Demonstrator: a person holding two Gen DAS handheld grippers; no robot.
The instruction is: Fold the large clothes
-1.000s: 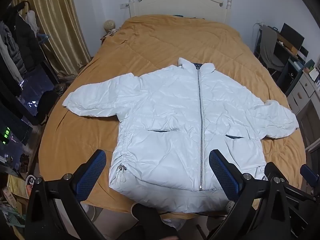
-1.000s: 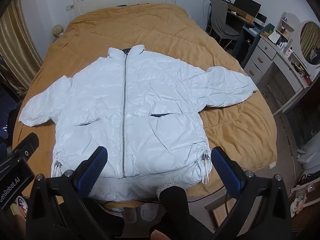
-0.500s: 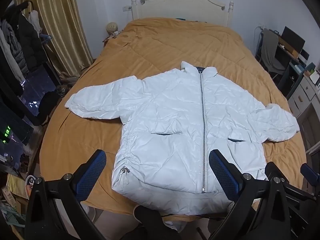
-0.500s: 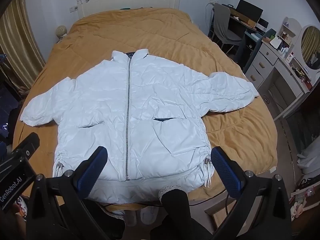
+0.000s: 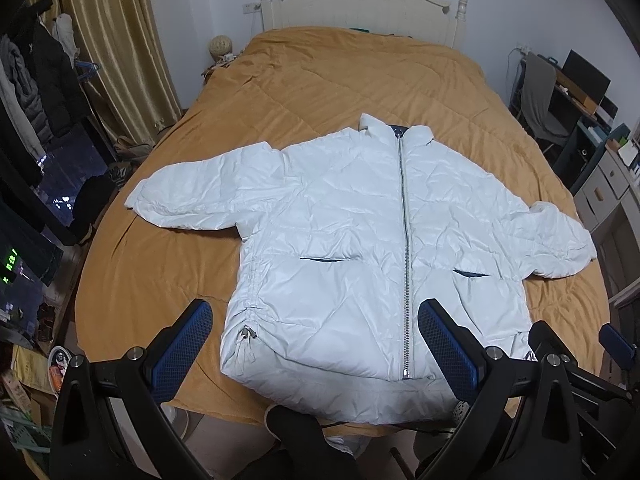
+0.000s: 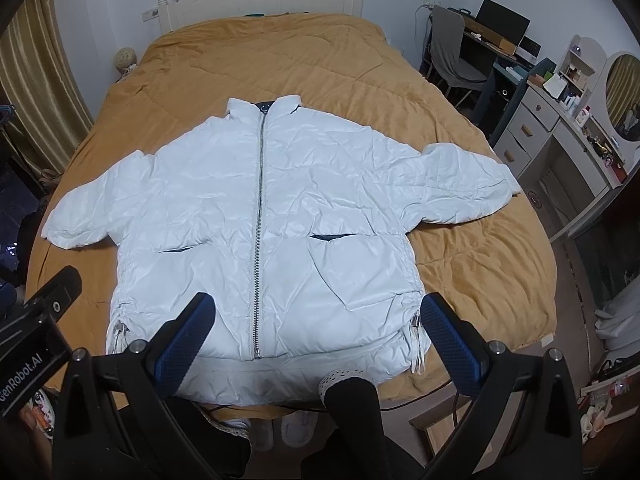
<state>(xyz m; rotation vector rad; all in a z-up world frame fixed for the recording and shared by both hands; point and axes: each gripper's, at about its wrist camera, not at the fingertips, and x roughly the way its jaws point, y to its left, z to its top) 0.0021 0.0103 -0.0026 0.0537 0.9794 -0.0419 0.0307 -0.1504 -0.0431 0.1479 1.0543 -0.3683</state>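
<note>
A white puffer jacket (image 5: 360,240) lies flat and zipped on the orange bedspread (image 5: 340,80), front up, collar toward the headboard, both sleeves spread sideways. It also shows in the right wrist view (image 6: 272,216). My left gripper (image 5: 316,320) is open and empty, held above the jacket's hem on its left half. My right gripper (image 6: 316,316) is open and empty, held above the hem on the right half. Neither touches the jacket. The hem hangs slightly over the bed's foot edge.
A cream headboard (image 5: 364,4) stands at the far end. A desk with chair and monitor (image 6: 472,52) and white drawers (image 6: 560,132) line the right side. Gold curtains and hanging coats (image 5: 44,80) are on the left. My legs and slippers (image 6: 296,428) are at the foot.
Both grippers have moved slightly forward and lower toward the jacket's hem; the jacket sits a bit lower in both views. Jaws stay open. The jacket has not moved.
</note>
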